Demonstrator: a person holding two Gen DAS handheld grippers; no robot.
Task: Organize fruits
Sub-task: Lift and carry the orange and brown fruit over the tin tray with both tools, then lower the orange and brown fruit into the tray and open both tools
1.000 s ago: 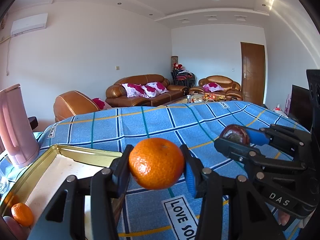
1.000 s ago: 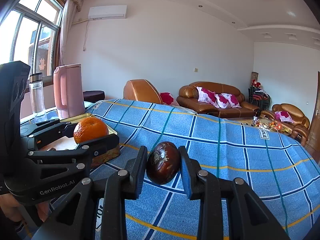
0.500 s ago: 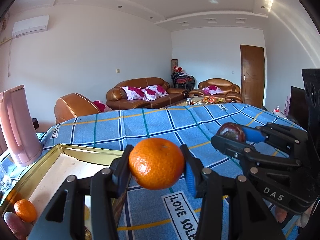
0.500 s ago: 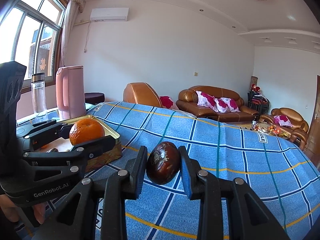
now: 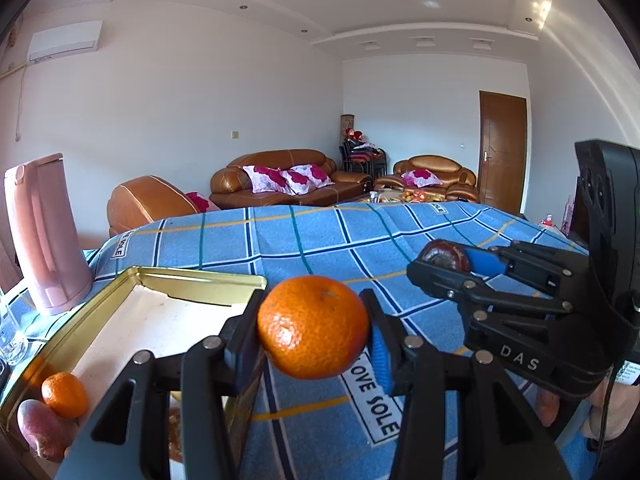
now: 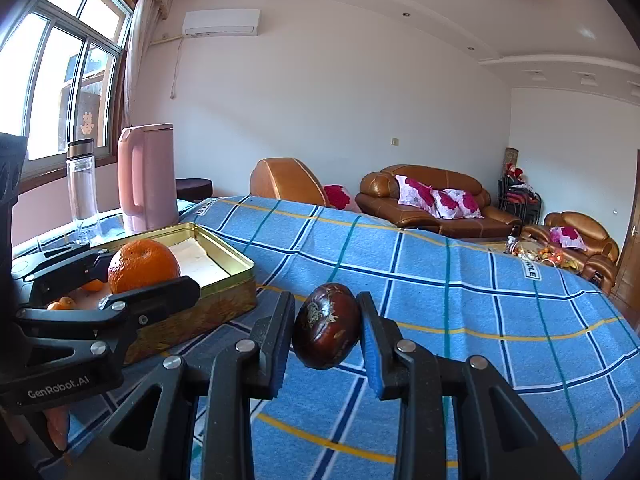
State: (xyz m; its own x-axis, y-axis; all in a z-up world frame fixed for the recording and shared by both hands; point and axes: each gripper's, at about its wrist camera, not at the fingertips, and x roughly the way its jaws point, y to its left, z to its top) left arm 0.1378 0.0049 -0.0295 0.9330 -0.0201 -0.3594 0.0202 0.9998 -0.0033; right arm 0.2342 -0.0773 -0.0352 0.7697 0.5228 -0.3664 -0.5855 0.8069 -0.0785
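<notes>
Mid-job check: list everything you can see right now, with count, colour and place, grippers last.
orange: 1, orange, held in the left gripper above the tin's near corner
dark fruit: 1, dark maroon, held in the right gripper above the cloth
tin: 1, gold, open, on the table's left side
small oranges: at least 2, orange, inside the tin
reddish fruit: 1, inside the tin, partly hidden
kettle: 1, pink, behind the tin
bottle: 1, clear, beside the kettle
tablecloth: 1, blue checked, covering the table
left gripper: 1, black, shut on the orange
right gripper: 1, black, shut on the dark fruit
</notes>
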